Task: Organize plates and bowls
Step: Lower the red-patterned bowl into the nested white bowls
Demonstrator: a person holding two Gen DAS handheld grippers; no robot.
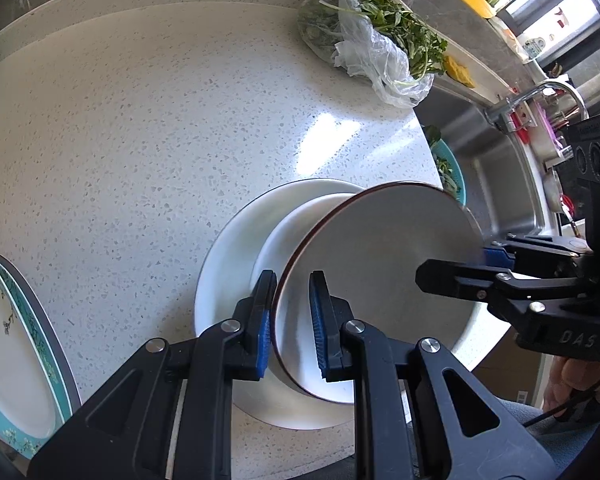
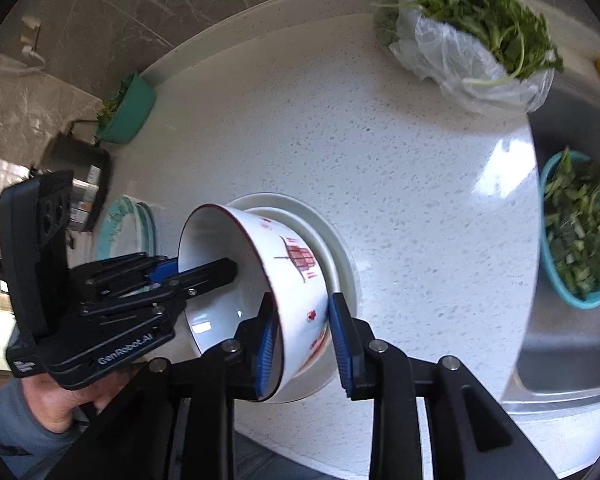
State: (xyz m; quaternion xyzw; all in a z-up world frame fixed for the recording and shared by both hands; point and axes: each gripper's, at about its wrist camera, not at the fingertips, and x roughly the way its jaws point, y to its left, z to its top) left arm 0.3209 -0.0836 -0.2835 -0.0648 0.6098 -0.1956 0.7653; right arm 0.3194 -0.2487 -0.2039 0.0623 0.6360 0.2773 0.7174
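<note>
A white bowl with a dark red rim and red drawings (image 2: 296, 276) is held tilted on its side above a small white dish (image 1: 292, 224) that sits on a large white plate (image 1: 228, 264). My left gripper (image 1: 293, 320) straddles the bowl's (image 1: 380, 264) rim, one finger inside and one outside, with a visible gap at the inner pad. My right gripper (image 2: 303, 340) straddles the opposite wall and pinches it. Each gripper shows in the other's view: the right one (image 1: 480, 272), the left one (image 2: 204, 272).
Two teal-rimmed plates (image 1: 16, 344) lie at the left on the speckled white counter (image 1: 180, 120). A bag of greens (image 1: 372, 40) lies at the back. A steel sink (image 2: 572, 352) at the right holds a teal basket of cut greens (image 2: 576, 228). A teal basket (image 2: 128, 108) and a pot (image 2: 80, 164) stand far left.
</note>
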